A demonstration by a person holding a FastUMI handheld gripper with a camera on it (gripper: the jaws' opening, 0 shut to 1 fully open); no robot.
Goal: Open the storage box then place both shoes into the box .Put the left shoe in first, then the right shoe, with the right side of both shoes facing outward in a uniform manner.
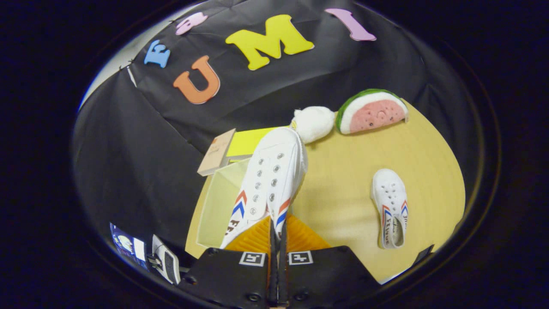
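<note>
Jaws of the gripper point(278, 234) are pinching the heel of a white canvas shoe point(268, 180), dangling it beside the already opened, pale boxy storage box point(216, 206) at ten o'clock, while the second striped shoe point(391, 206) is waiting at three o'clock on the smooth wooden table point(343, 189).
</note>
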